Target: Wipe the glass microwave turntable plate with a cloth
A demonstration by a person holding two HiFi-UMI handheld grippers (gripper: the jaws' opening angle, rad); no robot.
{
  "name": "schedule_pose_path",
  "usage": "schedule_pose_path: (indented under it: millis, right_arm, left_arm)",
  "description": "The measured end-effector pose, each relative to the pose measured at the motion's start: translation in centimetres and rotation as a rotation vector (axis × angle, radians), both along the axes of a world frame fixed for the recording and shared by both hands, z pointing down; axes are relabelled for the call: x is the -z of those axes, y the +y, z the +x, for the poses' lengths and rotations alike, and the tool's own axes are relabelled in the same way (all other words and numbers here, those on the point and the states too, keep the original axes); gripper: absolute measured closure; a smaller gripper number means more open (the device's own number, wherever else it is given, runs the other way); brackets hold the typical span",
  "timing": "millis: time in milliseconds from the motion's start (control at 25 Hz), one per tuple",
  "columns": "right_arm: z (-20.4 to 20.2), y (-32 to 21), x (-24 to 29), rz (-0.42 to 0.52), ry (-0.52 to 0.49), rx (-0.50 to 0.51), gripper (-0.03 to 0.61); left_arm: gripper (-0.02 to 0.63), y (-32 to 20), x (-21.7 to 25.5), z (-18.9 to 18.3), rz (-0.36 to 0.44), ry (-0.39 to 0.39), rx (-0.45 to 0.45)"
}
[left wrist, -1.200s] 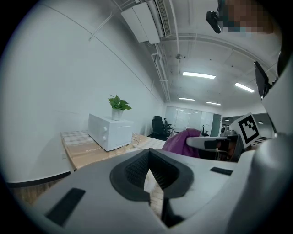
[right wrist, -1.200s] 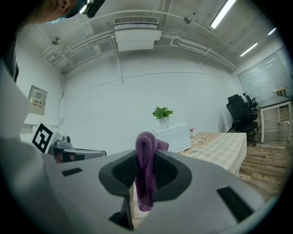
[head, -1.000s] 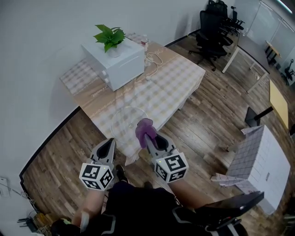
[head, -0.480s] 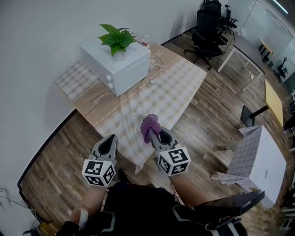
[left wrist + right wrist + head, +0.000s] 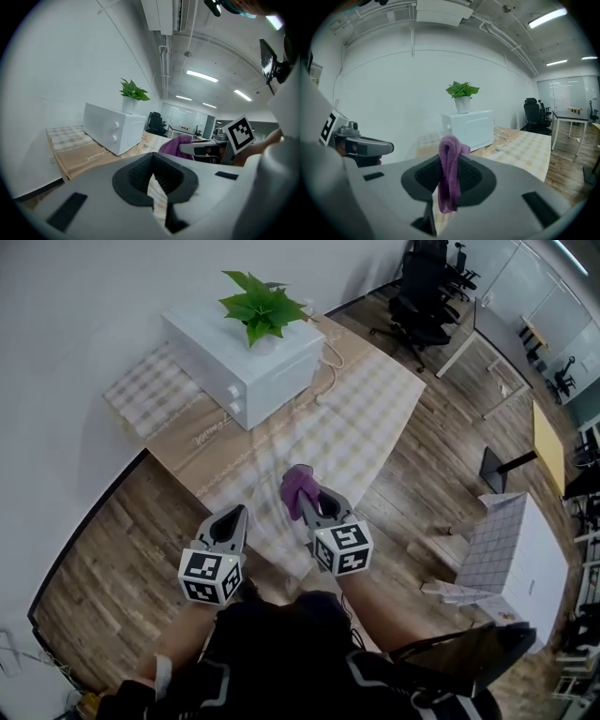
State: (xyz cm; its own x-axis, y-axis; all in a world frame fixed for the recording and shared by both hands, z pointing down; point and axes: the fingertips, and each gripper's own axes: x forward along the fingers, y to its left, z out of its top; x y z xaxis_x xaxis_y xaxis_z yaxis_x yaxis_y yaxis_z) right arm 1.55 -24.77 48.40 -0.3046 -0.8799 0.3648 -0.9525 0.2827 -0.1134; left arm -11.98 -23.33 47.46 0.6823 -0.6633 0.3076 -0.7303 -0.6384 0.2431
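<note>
Two grippers hang over the near edge of the table (image 5: 375, 418): the right gripper (image 5: 312, 505) pinches a purple cloth (image 5: 298, 487) that droops from its jaws, and the left gripper (image 5: 235, 514) has its jaws pressed together on nothing. Between them the glass plate (image 5: 272, 521) is at most a faint sheen in the head view, and neither gripper view shows it. Farther off, a white microwave (image 5: 251, 357) topped by a potted plant (image 5: 262, 306) stands against the wall, with open wood floor (image 5: 441, 474) on the right.
</note>
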Motion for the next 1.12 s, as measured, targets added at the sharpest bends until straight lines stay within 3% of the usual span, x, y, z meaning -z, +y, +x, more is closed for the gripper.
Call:
schedule_pose_path:
  millis: [160, 520, 1120]
  right_arm:
    - [-1.2, -1.6, -3.6, -0.055, 0.009, 0.030, 0.505]
    - [-3.6, -5.0, -10.5, -0.165, 0.073, 0.139, 0.503]
    - [-5.9, -7.9, -16.7, -0.266, 0.254, 0.277, 0.503]
  left_arm:
    - [0.612, -0.4, -1.2, 0.2, -0.009, -0.010, -0.013]
    - [0.612, -1.1, -4.6, 0.2, -0.053, -0.133, 0.023]
    - [0.612, -1.0, -6.8, -1.4, -0.143, -0.142, 0.147]
